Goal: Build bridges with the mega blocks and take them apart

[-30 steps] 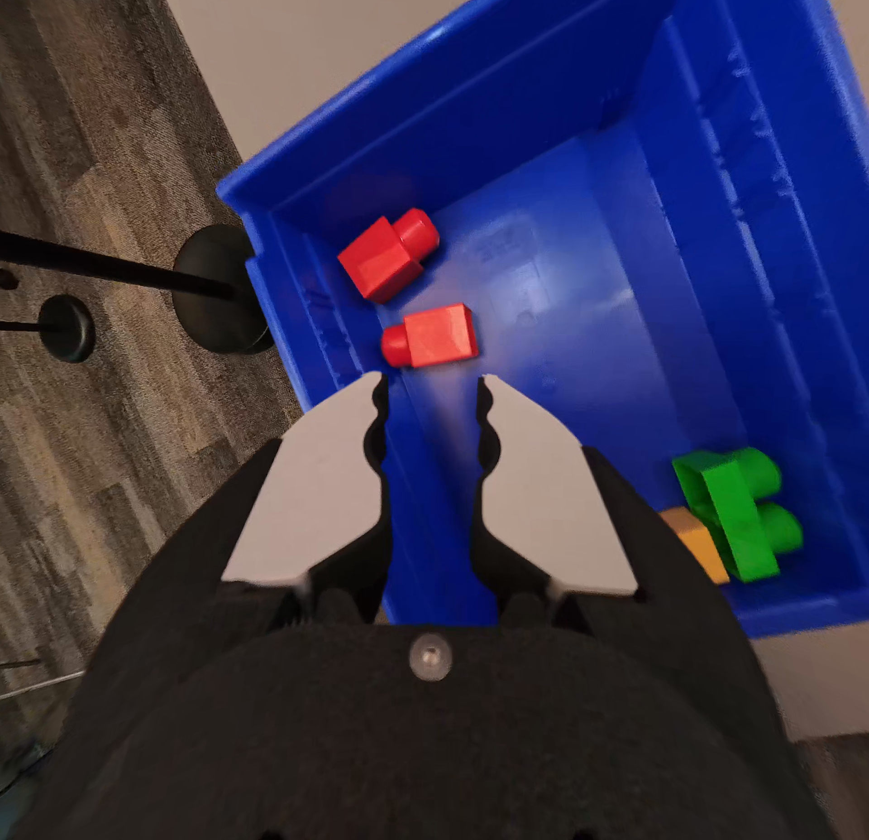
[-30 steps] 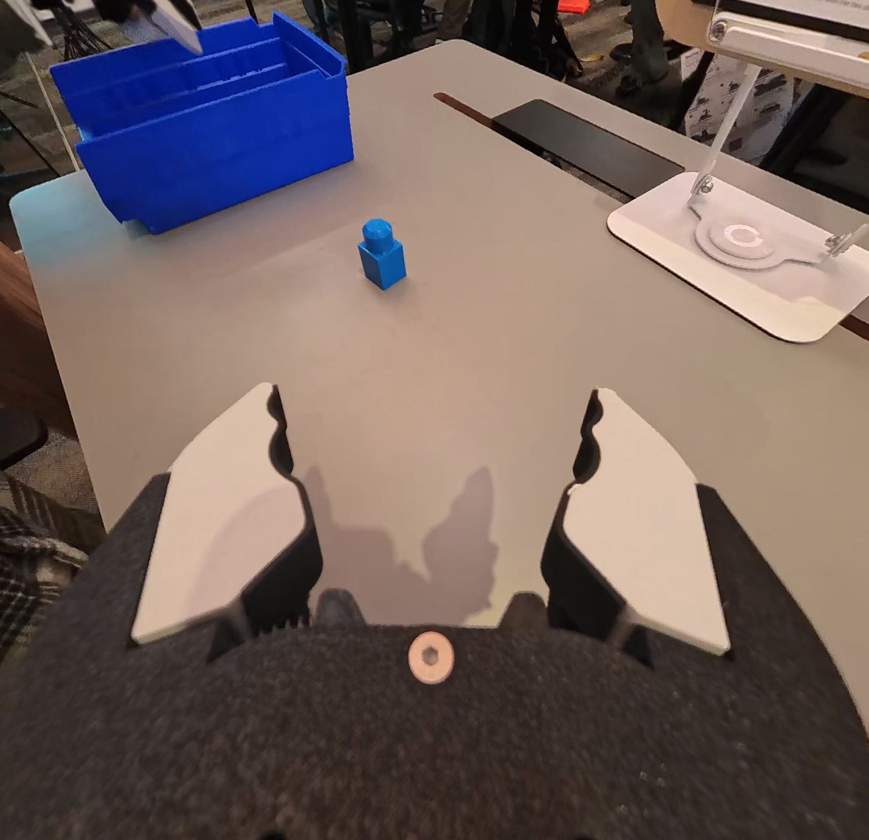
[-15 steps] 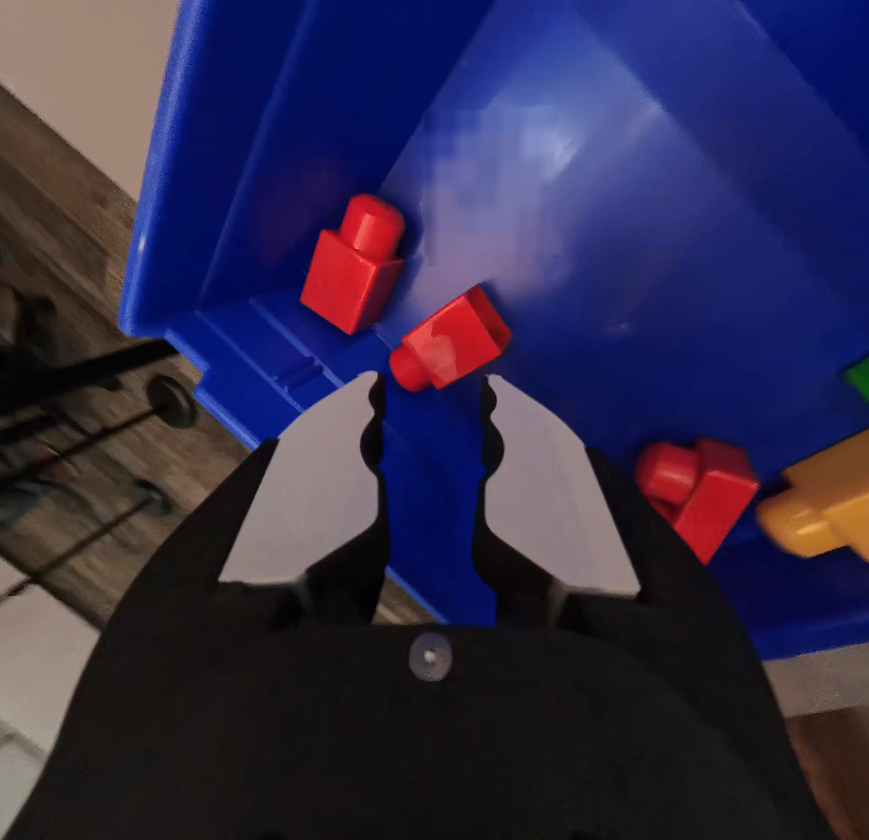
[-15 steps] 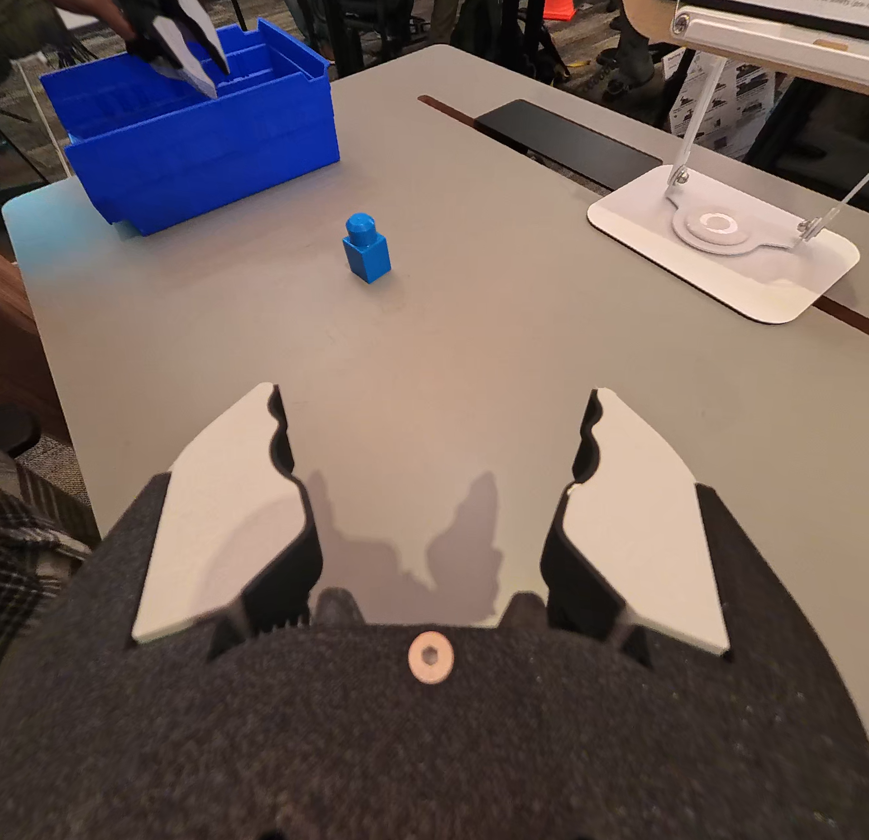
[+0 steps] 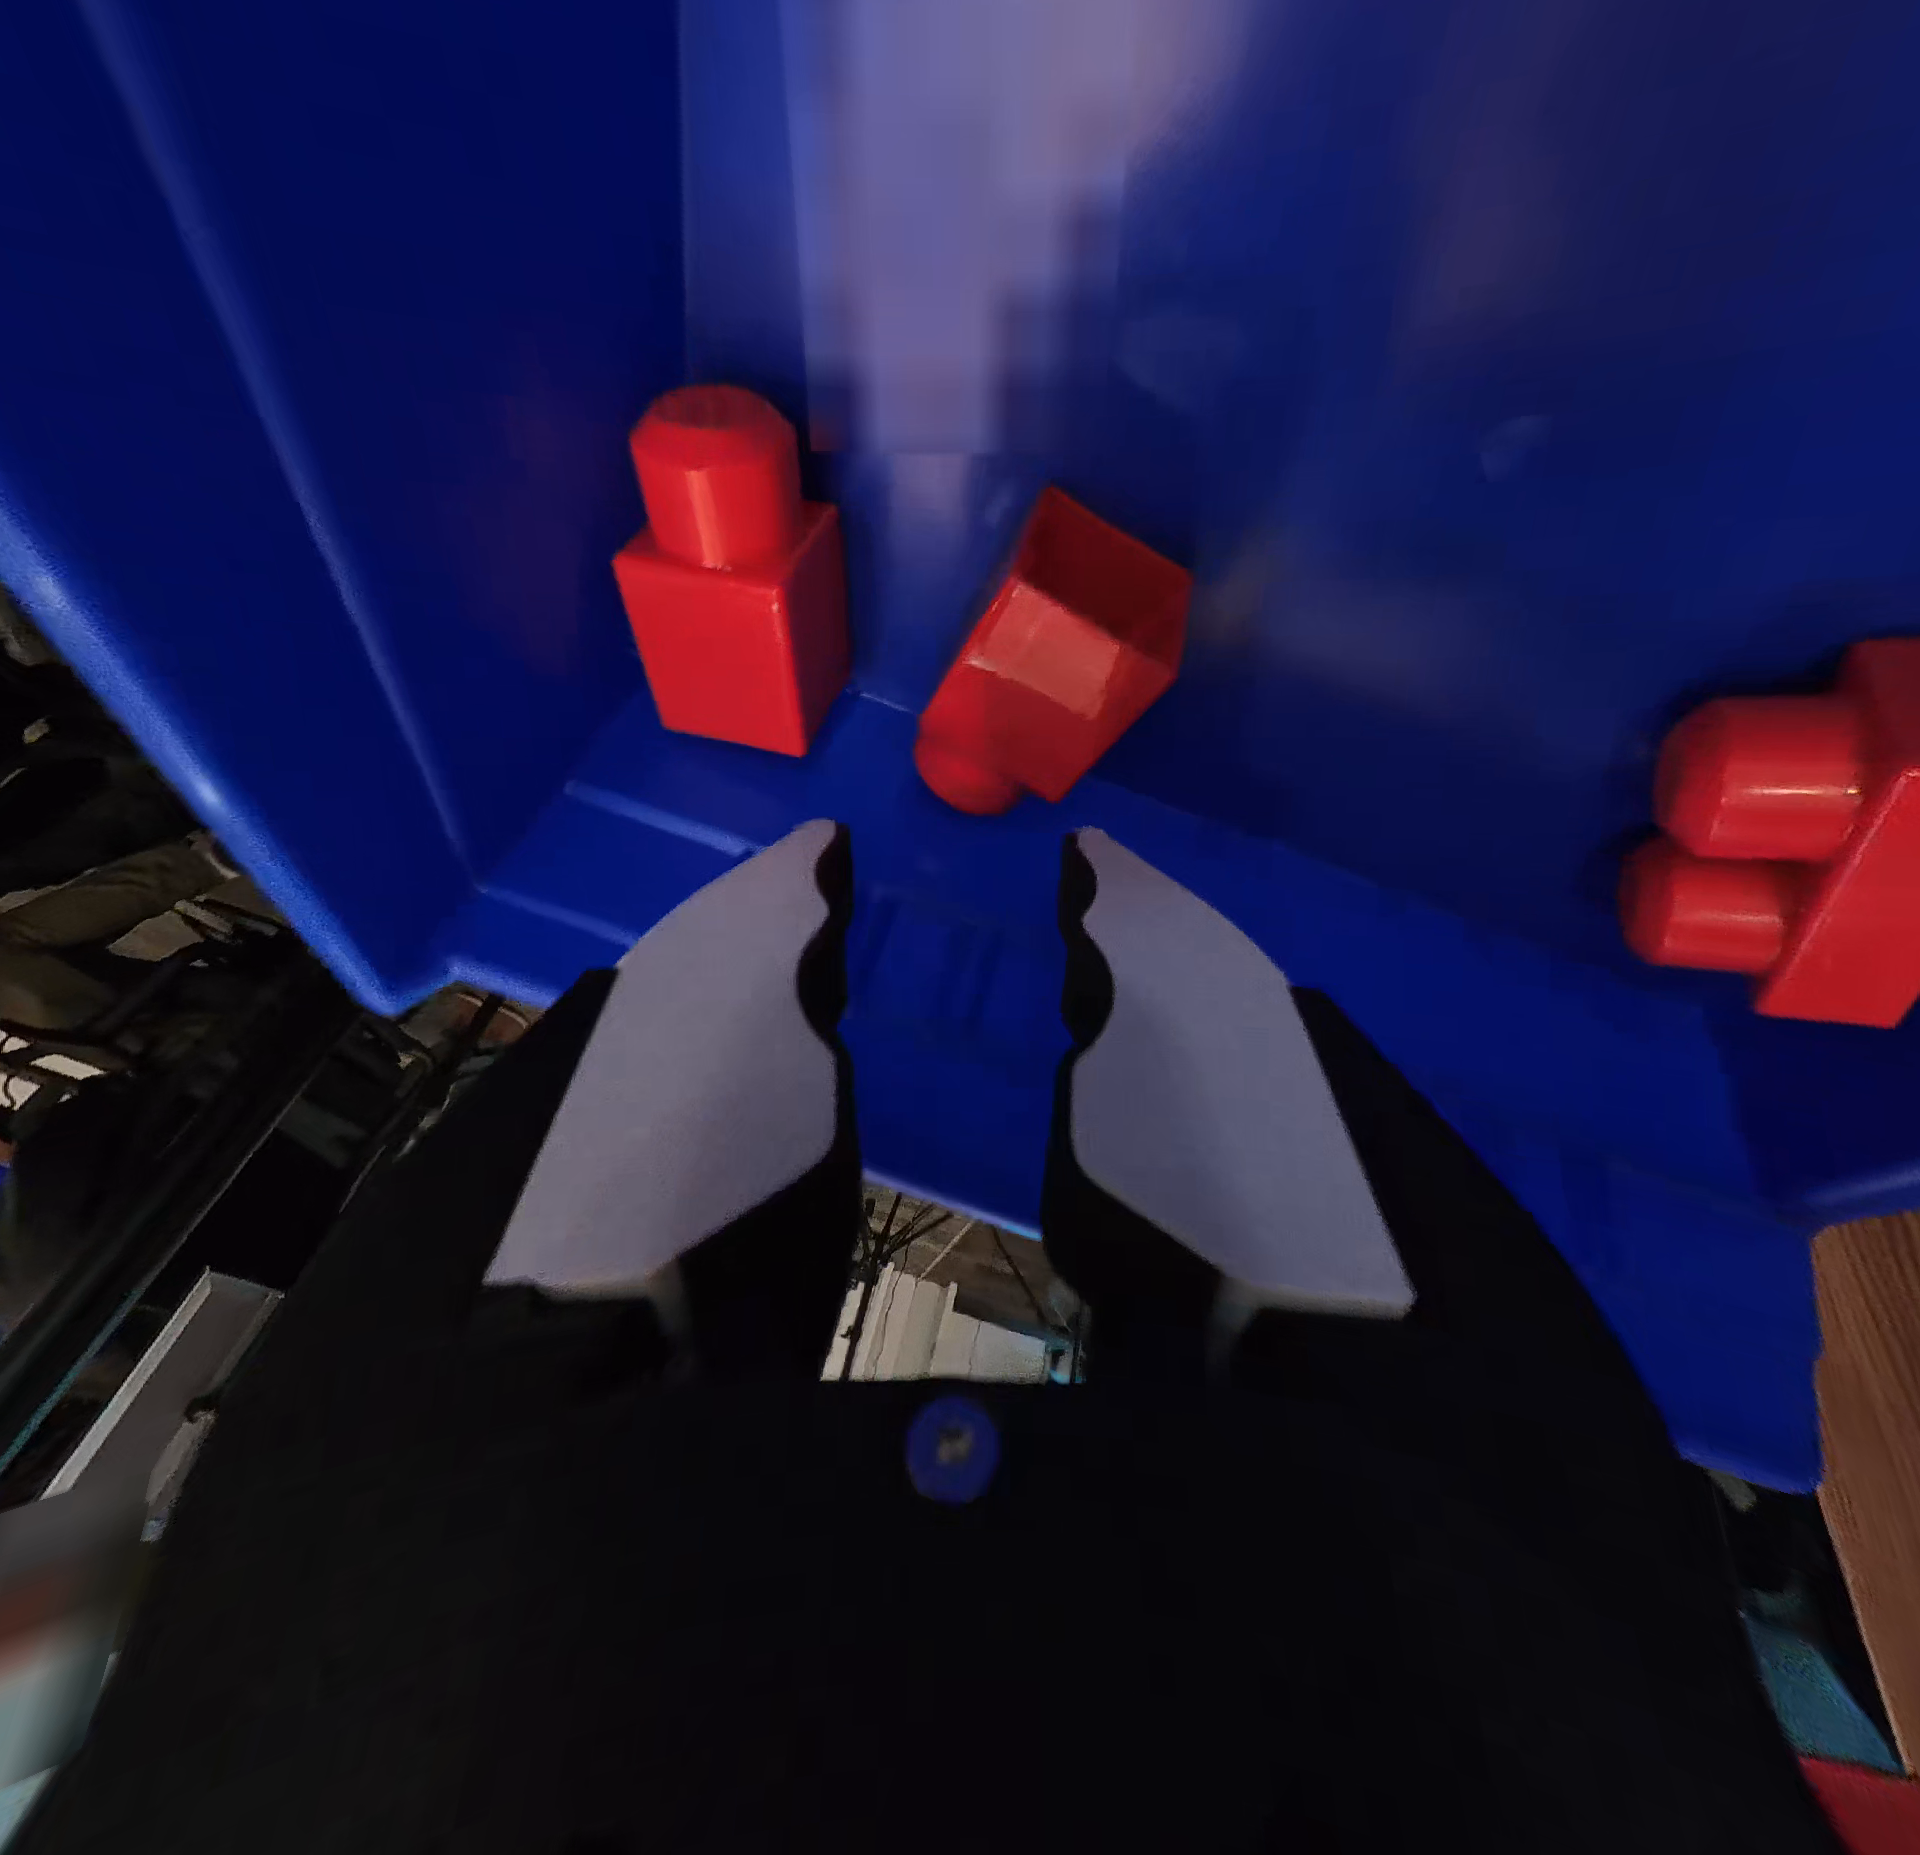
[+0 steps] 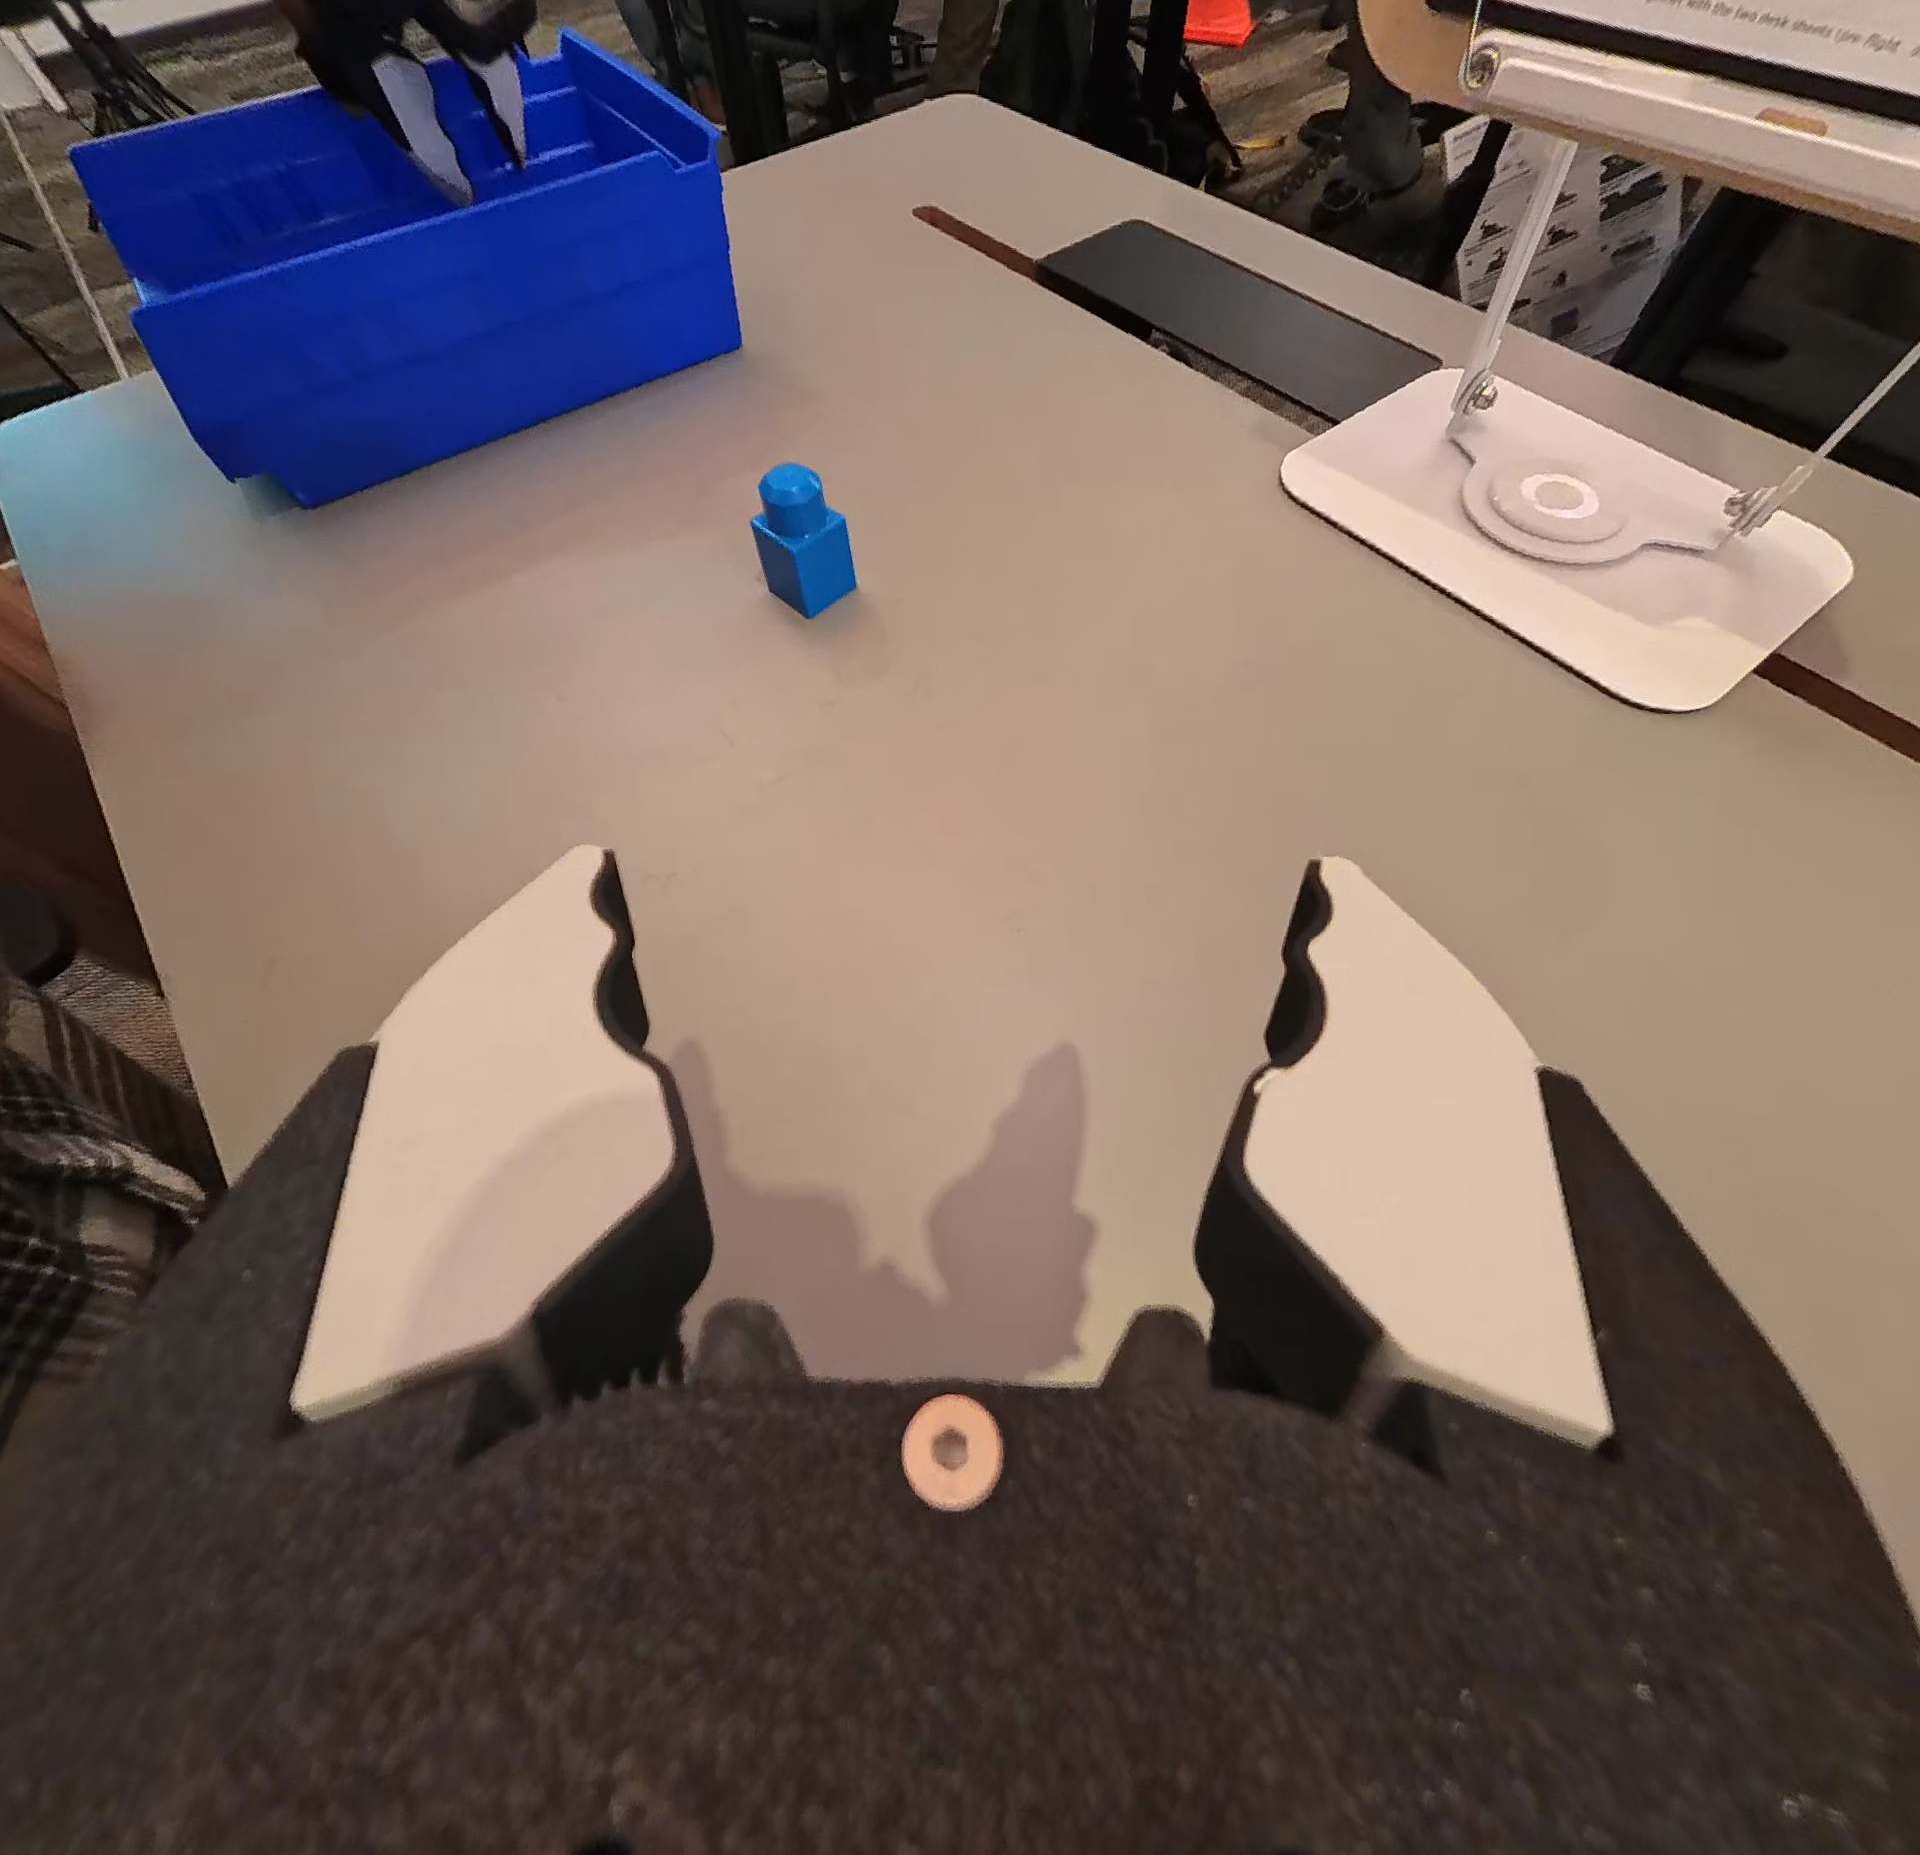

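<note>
In the left wrist view my left gripper is open and empty inside the blue bin. Just past its fingertips lies a tipped red one-stud block. A second red one-stud block stands upright to its left. A red two-stud block lies at the right. In the right wrist view my right gripper is wide open and empty above the grey table. A blue one-stud block stands upright ahead of it. The left gripper reaches into the bin at the far left.
A white stand base with a tilted board sits at the right of the table. A black flat pad lies at the back. The table edge runs along the left, with a plaid sleeve beside it. My left gripper is the nearer one to the red two-stud block: about 11 centimetres, against 55 centimetres.
My left gripper has dropped deeper into the bin and closer to the two red blocks, and the view has turned. The right gripper has stayed open and shifted only a little.
</note>
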